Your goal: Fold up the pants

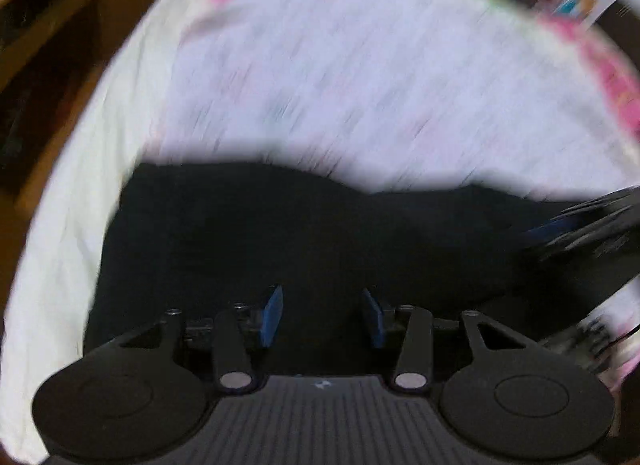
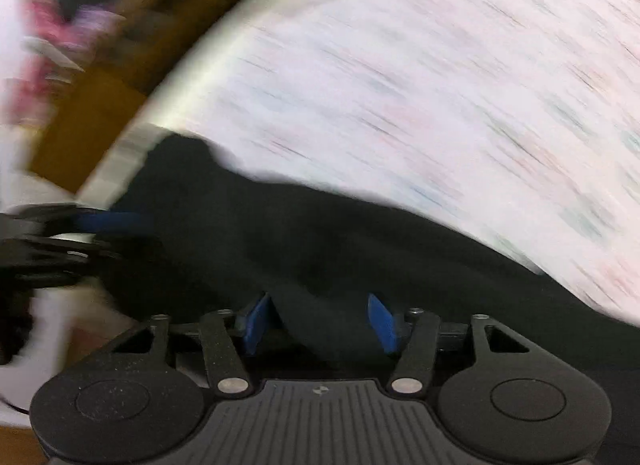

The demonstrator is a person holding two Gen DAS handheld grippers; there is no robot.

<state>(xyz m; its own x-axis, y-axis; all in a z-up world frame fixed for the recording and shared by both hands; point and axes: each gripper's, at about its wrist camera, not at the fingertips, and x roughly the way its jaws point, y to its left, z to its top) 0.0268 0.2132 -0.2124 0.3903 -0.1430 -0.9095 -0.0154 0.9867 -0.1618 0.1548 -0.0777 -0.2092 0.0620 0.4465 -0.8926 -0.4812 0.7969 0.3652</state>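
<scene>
Now, left gripper (image 1: 322, 315) jaws apart over dark cloth, grip unclear | right gripper (image 2: 320, 319) same | black soft pants (image 1: 304, 233) lie near, under both | far: white bedsheet with pink edge (image 1: 360, 77), blurry

Black pants (image 1: 304, 233) lying rumpled on pale patterned bedsheet (image 1: 360, 77), dark fabric spread wide; folds and exact shape blurred, hard to tell.
</scene>
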